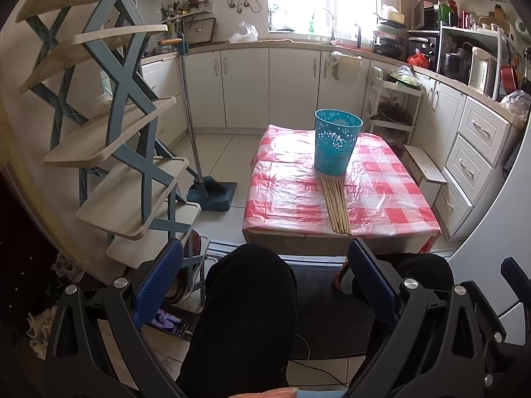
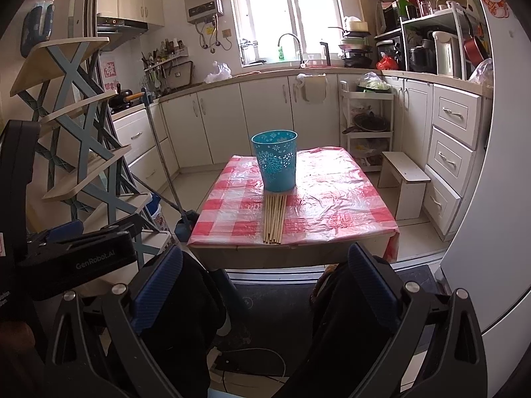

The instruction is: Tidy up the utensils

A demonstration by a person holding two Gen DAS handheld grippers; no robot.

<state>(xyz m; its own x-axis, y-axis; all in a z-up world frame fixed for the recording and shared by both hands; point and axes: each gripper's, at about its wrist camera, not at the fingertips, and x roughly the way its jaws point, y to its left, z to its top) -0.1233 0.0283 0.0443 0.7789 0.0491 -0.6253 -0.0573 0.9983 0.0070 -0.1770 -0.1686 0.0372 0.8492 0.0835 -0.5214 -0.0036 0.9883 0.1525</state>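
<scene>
A bundle of several wooden chopsticks (image 1: 336,205) (image 2: 274,219) lies on the red-checked tablecloth (image 1: 288,195) (image 2: 332,205), tips toward the near table edge. Right behind the sticks stands a turquoise perforated holder (image 1: 336,142) (image 2: 276,160), upright and apparently empty. My left gripper (image 1: 265,282) is open, held low over a person's dark-trousered knees, well short of the table. My right gripper (image 2: 265,285) is open too, also back from the table edge with nothing between its fingers. The left gripper's body (image 2: 79,252) shows at the left of the right wrist view.
A blue-and-cream folding shelf rack (image 1: 109,139) (image 2: 76,139) stands left of the table. A broom and dustpan (image 1: 212,192) lean beside it. A small white stool (image 2: 405,182) sits right of the table by the drawers. A phone (image 1: 169,325) lies on the floor.
</scene>
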